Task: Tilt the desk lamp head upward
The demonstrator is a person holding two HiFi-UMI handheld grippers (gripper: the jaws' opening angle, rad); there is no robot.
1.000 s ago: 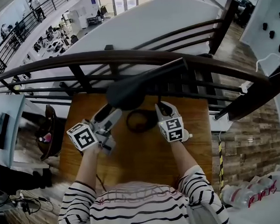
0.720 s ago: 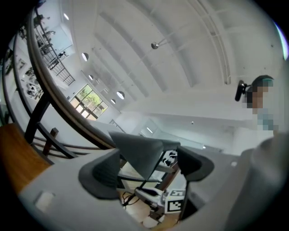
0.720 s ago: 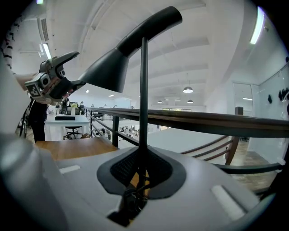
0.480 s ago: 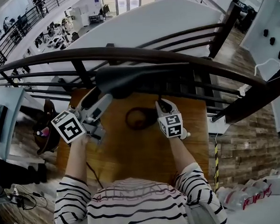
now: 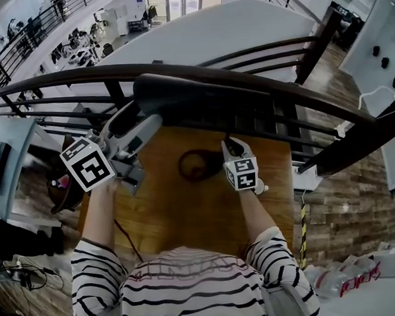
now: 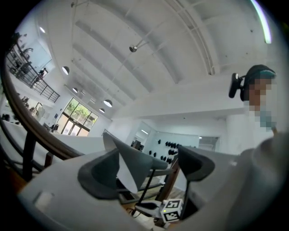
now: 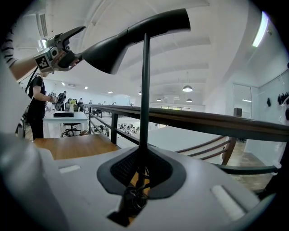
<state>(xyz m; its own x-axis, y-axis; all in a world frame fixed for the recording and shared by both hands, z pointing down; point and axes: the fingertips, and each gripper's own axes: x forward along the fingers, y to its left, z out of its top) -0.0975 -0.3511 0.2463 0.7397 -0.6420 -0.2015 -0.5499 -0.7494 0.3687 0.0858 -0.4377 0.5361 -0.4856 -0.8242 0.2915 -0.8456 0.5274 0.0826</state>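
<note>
The black desk lamp has a round base [image 5: 196,166] on the wooden table [image 5: 187,214] and a thin upright stem [image 7: 144,90]. My right gripper [image 5: 231,145] is shut on the stem low down, which shows between the pads in the right gripper view [image 7: 142,169]. The long lamp head [image 5: 208,104] lies about level, high over the table. My left gripper [image 5: 137,121] is raised at the head's free end [image 7: 90,54]. The head's tapered end [image 6: 135,162] sits between the jaws against one pad [image 6: 99,173]. The other pad [image 6: 194,164] stands apart from it.
A dark curved railing [image 5: 313,102] runs right behind the table, close to the lamp head. A thin cable [image 5: 126,240] trails off the table's near left side. Beyond the railing the floor drops to a lower level.
My left gripper has risen and moved left, and the lamp head's free end has swung up with it from a downward tilt to about level. My right gripper stays on the stem.
</note>
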